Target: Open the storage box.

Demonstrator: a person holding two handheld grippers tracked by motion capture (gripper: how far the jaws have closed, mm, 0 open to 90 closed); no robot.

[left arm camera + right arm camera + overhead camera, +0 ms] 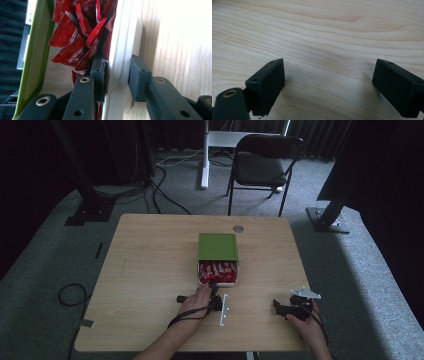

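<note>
Right now my left gripper [116, 80] pinches the white box's [120, 50] near wall at mid-table, red packets [72, 37] just inside, while my right gripper [328, 87] rests spread, well apart.

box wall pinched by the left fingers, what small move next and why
Probably a gentle pull of the box toward the person. The left gripper is shut on its white near wall, one finger inside by the red packets, and the green lid still covers the far part. The right gripper rests open on the table.
</note>
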